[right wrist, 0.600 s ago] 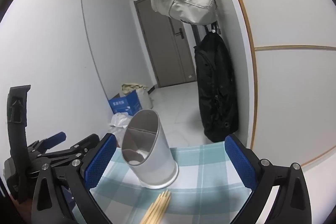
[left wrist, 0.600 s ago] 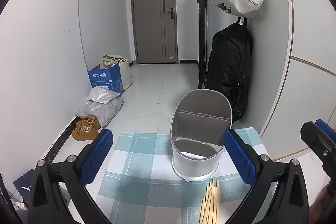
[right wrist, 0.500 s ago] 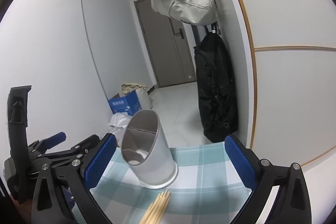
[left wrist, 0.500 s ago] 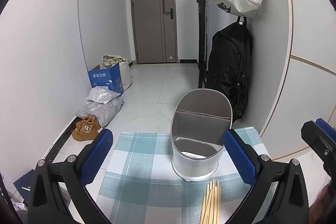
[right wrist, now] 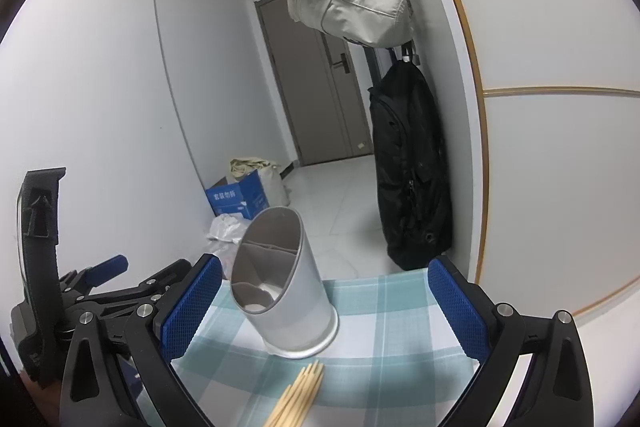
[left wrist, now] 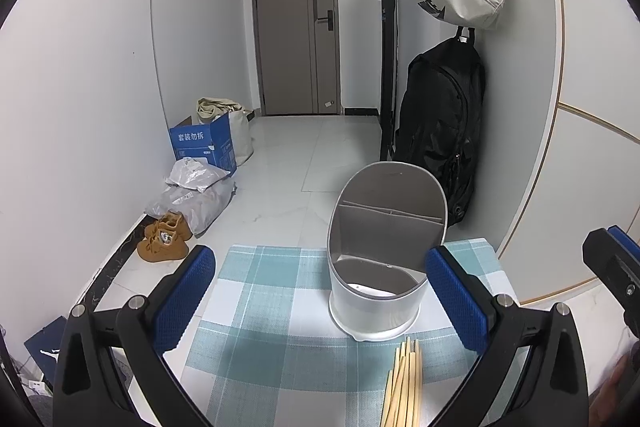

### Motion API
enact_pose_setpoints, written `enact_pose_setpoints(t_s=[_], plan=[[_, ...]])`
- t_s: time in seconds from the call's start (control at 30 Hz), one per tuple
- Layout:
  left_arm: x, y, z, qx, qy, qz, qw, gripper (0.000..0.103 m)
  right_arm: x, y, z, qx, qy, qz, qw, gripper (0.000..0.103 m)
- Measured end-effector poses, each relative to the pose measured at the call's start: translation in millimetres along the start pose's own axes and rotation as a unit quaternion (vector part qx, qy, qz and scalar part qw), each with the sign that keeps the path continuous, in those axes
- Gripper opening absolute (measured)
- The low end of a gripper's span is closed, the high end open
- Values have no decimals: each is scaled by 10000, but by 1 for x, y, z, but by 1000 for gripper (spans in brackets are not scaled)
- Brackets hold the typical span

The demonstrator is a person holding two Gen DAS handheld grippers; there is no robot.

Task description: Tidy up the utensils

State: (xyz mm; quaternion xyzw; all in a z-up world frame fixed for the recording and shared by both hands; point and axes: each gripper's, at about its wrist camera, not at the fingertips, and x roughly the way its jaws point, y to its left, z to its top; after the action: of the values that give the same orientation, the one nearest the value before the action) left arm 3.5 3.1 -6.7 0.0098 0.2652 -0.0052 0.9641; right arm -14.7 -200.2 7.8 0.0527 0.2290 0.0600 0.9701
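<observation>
Both grippers, left (left wrist: 320, 301) and right (right wrist: 324, 301), gape wide, seemingly touching nothing, above chopsticks (left wrist: 402, 383)

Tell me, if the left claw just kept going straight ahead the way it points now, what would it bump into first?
Most likely the grey utensil holder, standing upright on the checked cloth slightly right of the open left claw. The chopsticks lie lower, probably beneath its path, though depth is hard to judge.

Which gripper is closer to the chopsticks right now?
Roughly even; no clear winner. The left gripper has the chopsticks low and right of its centre; the right gripper has them low, just left of centre. Both are open, touching nothing.
</observation>
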Motion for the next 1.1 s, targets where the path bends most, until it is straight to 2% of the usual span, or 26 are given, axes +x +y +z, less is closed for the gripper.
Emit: enact_pose_setpoints(t_s=[1.1], plan=[[2,-1,-1,-12,89,-8,10000,102,0,0,-2,7,-5,-66,10000,103]])
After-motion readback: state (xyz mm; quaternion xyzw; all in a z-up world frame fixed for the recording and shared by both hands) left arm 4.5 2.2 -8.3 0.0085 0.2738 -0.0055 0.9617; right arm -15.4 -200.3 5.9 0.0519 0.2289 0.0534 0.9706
